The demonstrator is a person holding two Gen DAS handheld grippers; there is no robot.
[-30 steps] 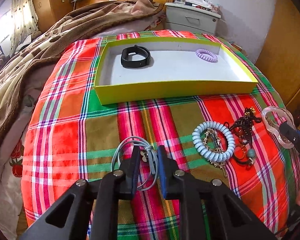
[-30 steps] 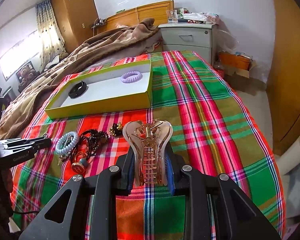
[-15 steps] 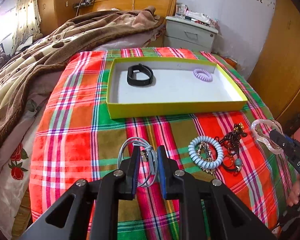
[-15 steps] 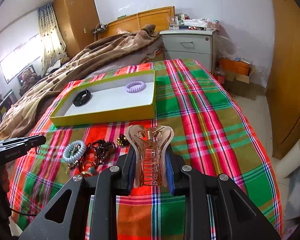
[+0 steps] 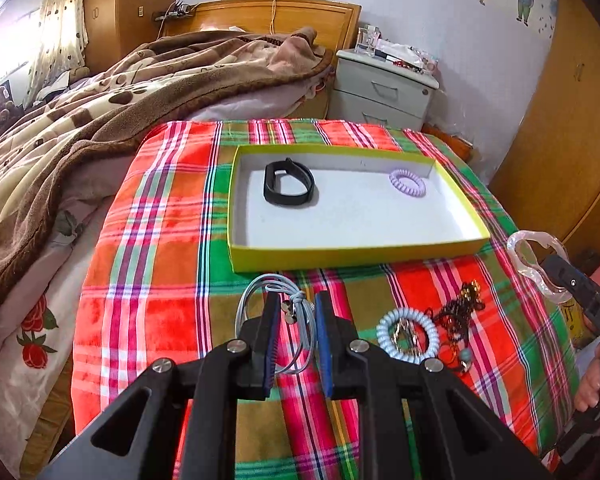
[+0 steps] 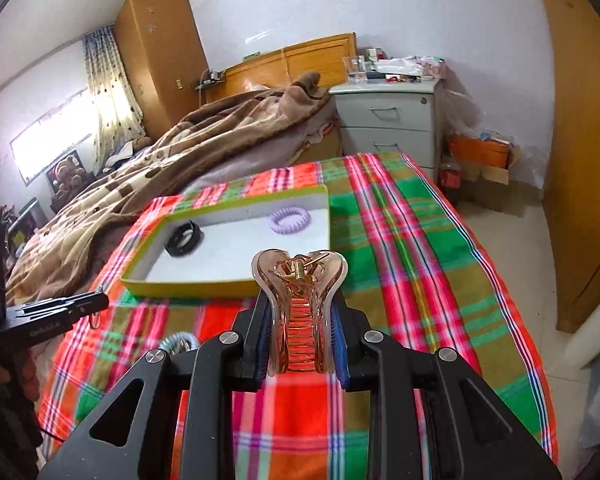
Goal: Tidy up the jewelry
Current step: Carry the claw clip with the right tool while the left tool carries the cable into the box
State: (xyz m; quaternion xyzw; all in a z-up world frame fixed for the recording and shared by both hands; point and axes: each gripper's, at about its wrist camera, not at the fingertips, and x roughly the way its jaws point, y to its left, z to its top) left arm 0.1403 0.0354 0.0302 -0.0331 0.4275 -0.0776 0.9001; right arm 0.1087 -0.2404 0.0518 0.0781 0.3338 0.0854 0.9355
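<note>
Where the left wrist camera looks down the bed, the left gripper point(image 5: 297, 308) hangs over the plaid blanket point(image 5: 148, 288), its jaws drawn close with a looped grey cord bracelet point(image 5: 278, 320) caught between them. Beyond it sits the yellow-rimmed tray point(image 5: 356, 257), with a black band point(image 5: 288, 182) at its far left and a lilac coil hair tie point(image 5: 407, 182) at its far right. On the blanket to the near right lie a pale blue coil bracelet point(image 5: 407, 334) and a dark beaded tangle point(image 5: 458, 312), touching.

From the right wrist camera, the right gripper point(image 6: 300, 312) has its jaws clamped on a translucent pink claw clip point(image 6: 299, 308), held upright in front of the tray's near wall point(image 6: 188, 287).
</note>
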